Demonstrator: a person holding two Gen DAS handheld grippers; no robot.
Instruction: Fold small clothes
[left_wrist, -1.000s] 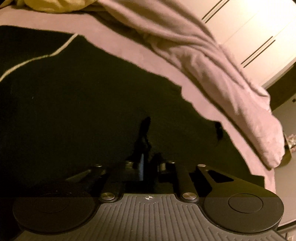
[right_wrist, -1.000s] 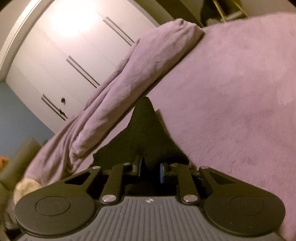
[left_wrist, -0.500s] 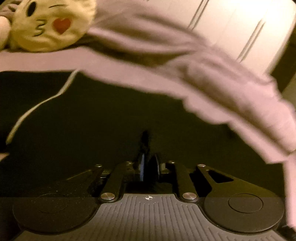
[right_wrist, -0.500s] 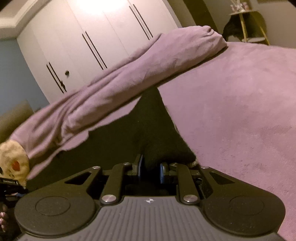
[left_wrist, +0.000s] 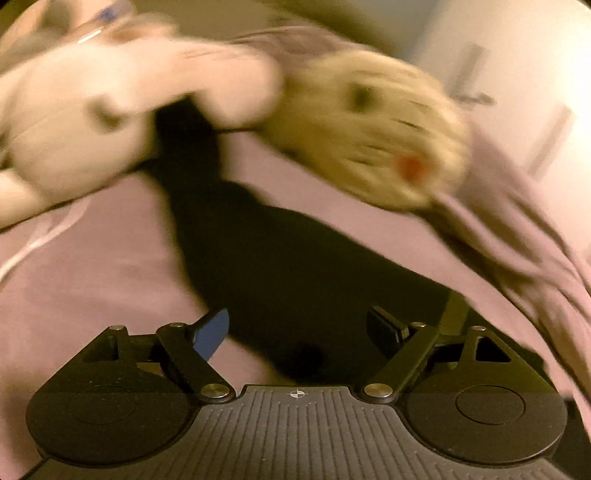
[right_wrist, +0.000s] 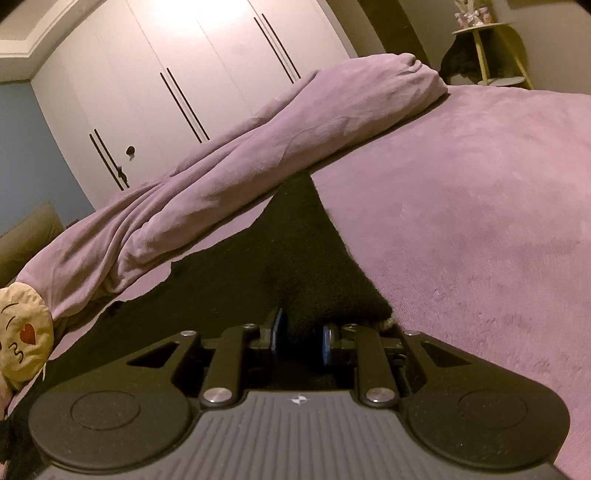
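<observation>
We see a black knitted garment (right_wrist: 295, 266) on a plush purple bedspread (right_wrist: 480, 206), a yellow round cushion (left_wrist: 373, 129) bearing a red heart, and white wardrobe doors (right_wrist: 192, 74).

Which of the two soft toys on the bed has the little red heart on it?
The round yellowish cushion toy, the one with the drawn-on face; its heart is where the mouth is. The other, a pale plush to its left in the left wrist view, shows no heart.

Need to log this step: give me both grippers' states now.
Left gripper: open, jaws just spread wide, holding nothing; black garment lies beneath.
Right gripper: shut on a fold of the black garment.
</observation>
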